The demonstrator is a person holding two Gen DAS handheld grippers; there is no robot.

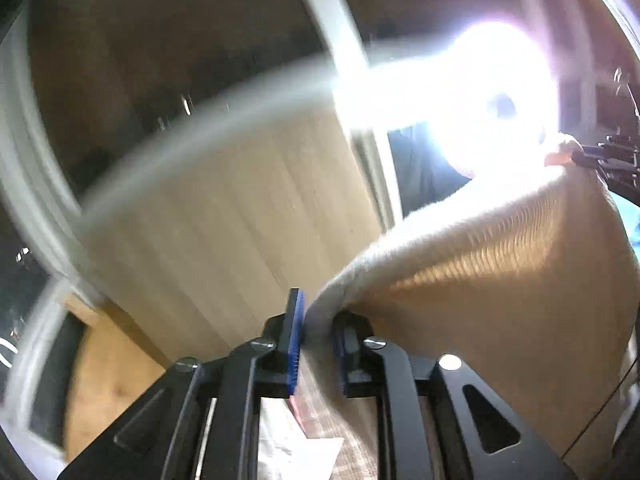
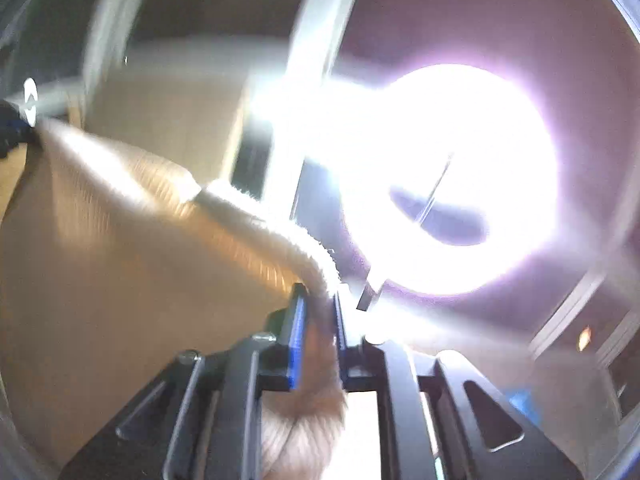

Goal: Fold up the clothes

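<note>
- Sweater (image 1: 500, 280): beige ribbed knit, held up in the air, stretched between both tongs.
- Left tongs (image 1: 318, 344): clamped on one corner of its edge.
- Right tongs (image 2: 320, 340): clamped on the opposite corner.
- Both views blurred; lamp glare behind.

Background, motion-blurred: bright ring light (image 2: 448, 184) glaring at right; pale wood-panelled door (image 1: 224, 216) in white frame (image 1: 332, 28).
</note>
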